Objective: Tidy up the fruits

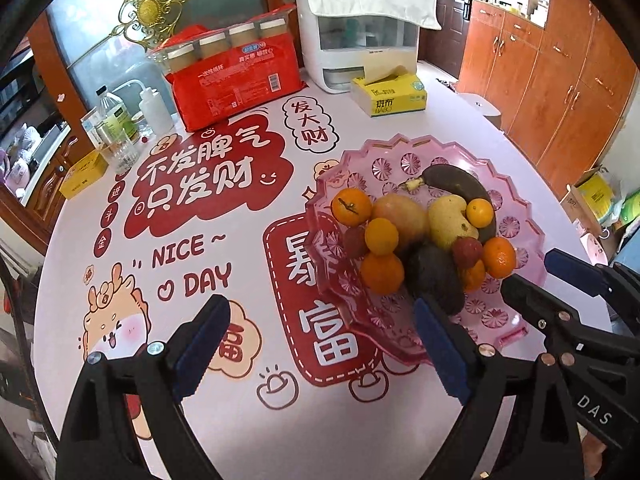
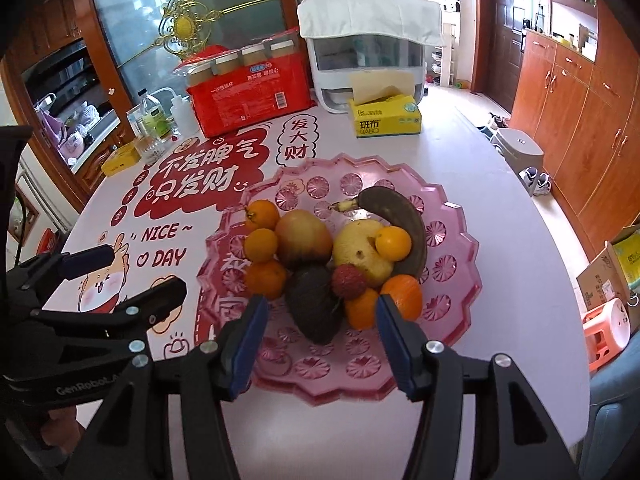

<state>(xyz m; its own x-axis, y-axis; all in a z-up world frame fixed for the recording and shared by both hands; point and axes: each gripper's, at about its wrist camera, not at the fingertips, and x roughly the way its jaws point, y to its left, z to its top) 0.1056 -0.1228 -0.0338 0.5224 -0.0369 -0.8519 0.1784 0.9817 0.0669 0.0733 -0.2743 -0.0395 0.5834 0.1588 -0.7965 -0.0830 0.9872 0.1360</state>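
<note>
Fruit (image 2: pixel 320 264) lying heaped mid-plate (image 2: pixel 452 276) on tabletop (image 2: pixel 460 152): fitting either sorting finished or unloading ahead. Left tool (image 1: pixel 320 344) and right tool (image 2: pixel 320 336) both hovering near, spread wide, pinching nothing. Not settling any next move.

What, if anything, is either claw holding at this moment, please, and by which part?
Nothing is held: the left claw and the right claw are both open, short of the fruit plate.

Right gripper (image 2: pixel 320 340) jaws wide apart, empty, above near rim of pink fruit tray (image 2: pixel 452 280); avocado (image 2: pixel 314 304) between them.
</note>
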